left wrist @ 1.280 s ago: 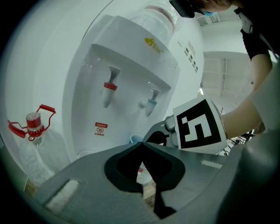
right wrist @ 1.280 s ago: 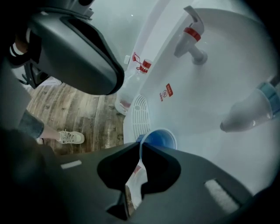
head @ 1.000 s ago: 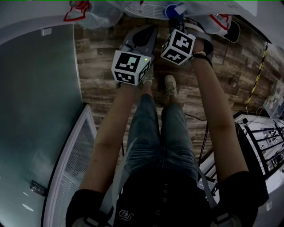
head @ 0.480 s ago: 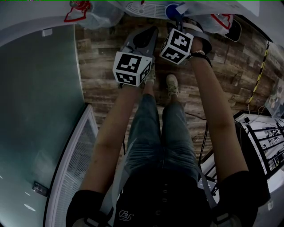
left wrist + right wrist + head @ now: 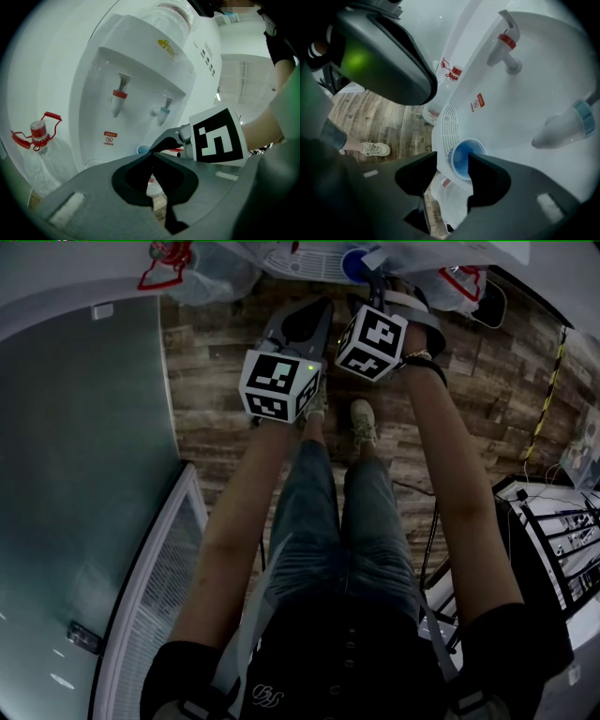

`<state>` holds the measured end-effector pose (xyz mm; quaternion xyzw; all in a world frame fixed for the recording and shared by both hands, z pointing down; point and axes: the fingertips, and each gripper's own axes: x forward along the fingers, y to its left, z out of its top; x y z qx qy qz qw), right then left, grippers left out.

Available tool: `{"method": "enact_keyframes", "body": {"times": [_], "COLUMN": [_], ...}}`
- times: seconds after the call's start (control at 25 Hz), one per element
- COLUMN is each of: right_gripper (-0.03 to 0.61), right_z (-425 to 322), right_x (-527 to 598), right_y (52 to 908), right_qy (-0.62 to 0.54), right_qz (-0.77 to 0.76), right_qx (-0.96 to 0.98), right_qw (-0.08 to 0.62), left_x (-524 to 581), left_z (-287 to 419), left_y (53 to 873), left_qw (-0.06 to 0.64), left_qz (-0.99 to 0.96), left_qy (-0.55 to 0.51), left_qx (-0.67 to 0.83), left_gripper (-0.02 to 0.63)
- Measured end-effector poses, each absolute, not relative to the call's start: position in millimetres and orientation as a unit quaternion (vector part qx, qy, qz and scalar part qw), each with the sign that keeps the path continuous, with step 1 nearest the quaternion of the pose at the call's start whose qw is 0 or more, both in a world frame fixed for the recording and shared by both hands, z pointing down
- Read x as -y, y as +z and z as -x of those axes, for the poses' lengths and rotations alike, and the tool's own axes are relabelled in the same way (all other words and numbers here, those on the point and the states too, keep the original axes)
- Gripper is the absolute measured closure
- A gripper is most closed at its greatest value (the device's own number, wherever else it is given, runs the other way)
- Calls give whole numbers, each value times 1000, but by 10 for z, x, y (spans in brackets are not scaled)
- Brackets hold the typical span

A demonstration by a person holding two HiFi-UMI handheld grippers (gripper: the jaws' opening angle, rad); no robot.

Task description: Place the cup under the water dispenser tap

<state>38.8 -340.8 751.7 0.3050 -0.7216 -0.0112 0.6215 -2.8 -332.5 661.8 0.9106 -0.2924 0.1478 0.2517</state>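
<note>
i'm opening my right claw (image 5: 453,157): its jaws are spreading either side of the blue cup (image 5: 464,161), pads off it. the cup is sitting at the right end of the drip tray (image 5: 449,123), beneath the blue tap (image 5: 562,124) of the water dispenser (image 5: 140,61). my left claw (image 5: 151,154) is hanging clenched, gripping nothing.

I see the cup (image 5: 464,159) standing on the drip tray (image 5: 449,123), below the left tap (image 5: 119,96) and right tap (image 5: 162,112).
</note>
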Motion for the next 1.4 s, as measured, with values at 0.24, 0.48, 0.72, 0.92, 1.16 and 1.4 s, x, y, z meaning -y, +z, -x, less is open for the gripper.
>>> {"method": "enact_keyframes", "body": {"times": [0.24,0.48,0.72,0.92,1.16,1.4], "right_gripper": [374,374,374,393,408,437], "right_z": [-376,-290,-257,-285,-330,-379], "right_x": [3345,3276,3203,3102,2969,2870], "right_y": [7278,6879,6465,6147,5748,5386], "right_qy": [-30,-35,-30,-36,-45,-41], "right_qz": [-309,-330,-355,-364,-387,-417], "right_qx": [726,739,749,750,748,752], "right_qw": [613,587,560,551,538,508], "left_x": [3321,3326,3223,3116,2925,2870], "left_z": [-8,-3,27,44,8,20], "left_y": [6477,6199,5936,5693,5415,5118], "left_qw": [243,229,238,243,245,233], "left_qz": [-912,-915,-914,-912,-915,-915], "left_qy": [149,140,128,117,105,102], "left_qx": [294,300,303,309,304,314], "left_gripper": [617,617,617,617,617,617]}}
